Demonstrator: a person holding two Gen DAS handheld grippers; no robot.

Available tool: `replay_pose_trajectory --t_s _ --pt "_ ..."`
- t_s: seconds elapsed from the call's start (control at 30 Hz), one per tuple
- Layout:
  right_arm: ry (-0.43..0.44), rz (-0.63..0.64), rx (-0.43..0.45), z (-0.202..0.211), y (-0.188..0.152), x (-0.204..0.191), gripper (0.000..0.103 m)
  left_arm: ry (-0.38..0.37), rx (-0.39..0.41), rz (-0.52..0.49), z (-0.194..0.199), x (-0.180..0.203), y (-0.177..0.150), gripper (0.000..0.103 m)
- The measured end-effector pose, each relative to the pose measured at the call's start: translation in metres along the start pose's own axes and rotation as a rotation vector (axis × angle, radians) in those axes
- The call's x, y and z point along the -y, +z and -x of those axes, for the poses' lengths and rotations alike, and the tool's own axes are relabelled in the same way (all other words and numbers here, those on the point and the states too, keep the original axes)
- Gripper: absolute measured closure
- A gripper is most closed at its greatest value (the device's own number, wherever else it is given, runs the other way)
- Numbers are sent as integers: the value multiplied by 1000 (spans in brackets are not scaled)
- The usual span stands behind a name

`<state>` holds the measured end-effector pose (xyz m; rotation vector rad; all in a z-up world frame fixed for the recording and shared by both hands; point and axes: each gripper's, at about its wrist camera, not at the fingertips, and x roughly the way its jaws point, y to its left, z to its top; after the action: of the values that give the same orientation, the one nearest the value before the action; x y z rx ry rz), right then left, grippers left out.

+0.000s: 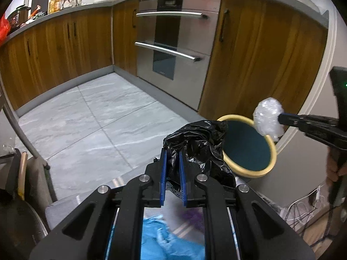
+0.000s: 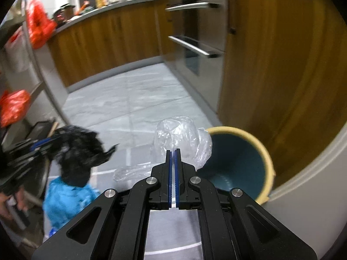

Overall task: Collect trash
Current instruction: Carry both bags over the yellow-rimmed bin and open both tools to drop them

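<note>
- We find the left gripper [image 1: 172,151] clamped on a crumpled black bag [image 1: 200,143].
- We note the right gripper [image 2: 173,151] pinching clear plastic wrap [image 2: 181,139] above the bin's rim.
- We see nothing inside the cream-rimmed bin [image 2: 265,151], which stands beside the wooden cabinet [image 2: 282,54].

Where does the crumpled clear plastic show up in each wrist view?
Left wrist view: crumpled clear plastic at right of centre, pinched at the tip of the right gripper, just above the bin's rim.
Right wrist view: clear plastic at centre, just beyond the closed jaws.
Shared landmark: the yellow-rimmed bin with teal interior.
</note>
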<state>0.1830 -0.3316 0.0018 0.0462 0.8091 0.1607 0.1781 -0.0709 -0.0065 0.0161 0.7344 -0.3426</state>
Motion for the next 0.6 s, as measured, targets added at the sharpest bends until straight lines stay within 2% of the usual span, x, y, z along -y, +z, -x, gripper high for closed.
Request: replay_pose_trajectory --t_s 0.13,0.23,0.4,0.6 --pt "-70 -52 -11 -16 7 36 100 -11 -15 -10 -12 23 5 93" --pt "-105 -59 -28 -29 9 49 100 -23 -23 -18 -20 45 8 93" --pt "-153 -21 -40 -44 12 58 100 -44 -50 -1 -42 68 18 93" --pt "-154 5 -47 -55 14 62 100 -41 -90 -9 -70 88 24 93"
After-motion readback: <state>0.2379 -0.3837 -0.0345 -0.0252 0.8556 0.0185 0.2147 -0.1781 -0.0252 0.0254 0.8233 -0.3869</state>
